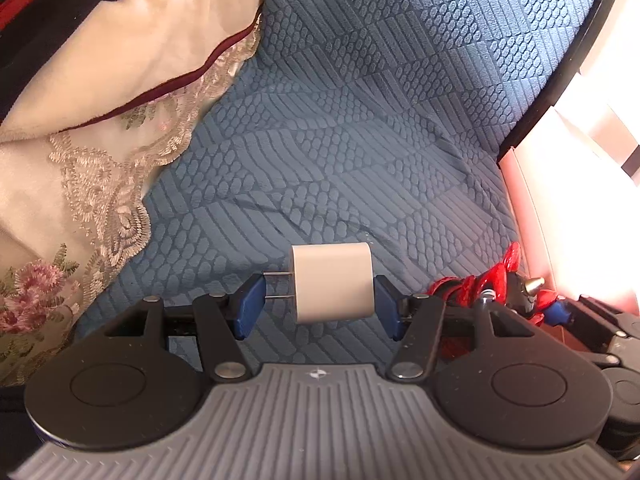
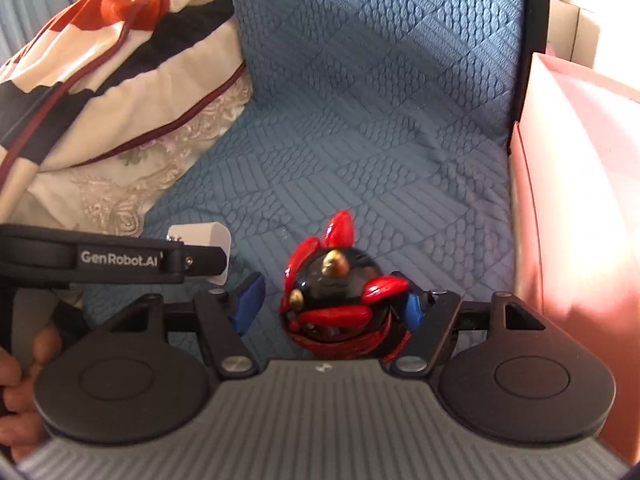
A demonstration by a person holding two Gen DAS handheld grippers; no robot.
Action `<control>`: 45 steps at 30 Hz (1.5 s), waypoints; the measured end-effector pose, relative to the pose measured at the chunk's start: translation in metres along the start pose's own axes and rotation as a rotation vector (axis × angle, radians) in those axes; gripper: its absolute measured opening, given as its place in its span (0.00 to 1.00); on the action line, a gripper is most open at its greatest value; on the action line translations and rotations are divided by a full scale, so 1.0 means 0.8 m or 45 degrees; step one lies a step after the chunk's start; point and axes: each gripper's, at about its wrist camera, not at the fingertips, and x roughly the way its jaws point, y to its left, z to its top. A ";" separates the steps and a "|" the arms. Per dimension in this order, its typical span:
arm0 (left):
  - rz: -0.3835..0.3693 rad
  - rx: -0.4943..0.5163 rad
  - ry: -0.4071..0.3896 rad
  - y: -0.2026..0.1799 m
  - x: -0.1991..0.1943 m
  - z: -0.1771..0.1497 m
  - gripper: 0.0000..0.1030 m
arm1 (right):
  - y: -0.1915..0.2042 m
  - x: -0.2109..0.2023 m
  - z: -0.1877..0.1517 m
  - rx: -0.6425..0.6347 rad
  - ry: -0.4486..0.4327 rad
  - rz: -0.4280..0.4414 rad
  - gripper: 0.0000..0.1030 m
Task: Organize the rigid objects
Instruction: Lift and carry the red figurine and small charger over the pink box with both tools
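Below, left wrist view: the left tool pinches a white USB wall charger crosswise, one blue pad against the tips of its two metal prongs and the other pad against the flat end of its body. The charger sits between the fingertips, directly ahead of the tool, above the blue quilted sofa cover. Ahead and to the tool's left lies a cream cushion with lace trim and floral embroidery. Just beside the tool's right finger, a red and black toy figure shows partly, and beyond it stands a pink panel along the edge of the seat.

Right wrist view: the right tool stands spread, with the red and black toy figure between its fingers. The figure lies against the right blue pad, while a clear gap separates it from the left pad; whether it rests on the sofa cover cannot be told. To this tool's left, the left tool reaches in with the white charger in its tip. A person's hand grips a handle at the lower left edge. A striped cushion lies ahead to the left, and the pink panel rises close on the right.
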 end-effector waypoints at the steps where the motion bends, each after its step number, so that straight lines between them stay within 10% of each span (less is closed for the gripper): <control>1: -0.001 -0.003 0.000 0.000 0.000 0.000 0.62 | 0.001 0.003 -0.001 0.001 0.008 -0.006 0.69; 45: -0.190 -0.023 -0.060 -0.024 -0.072 0.021 0.62 | -0.010 -0.106 0.032 0.183 -0.114 -0.082 0.59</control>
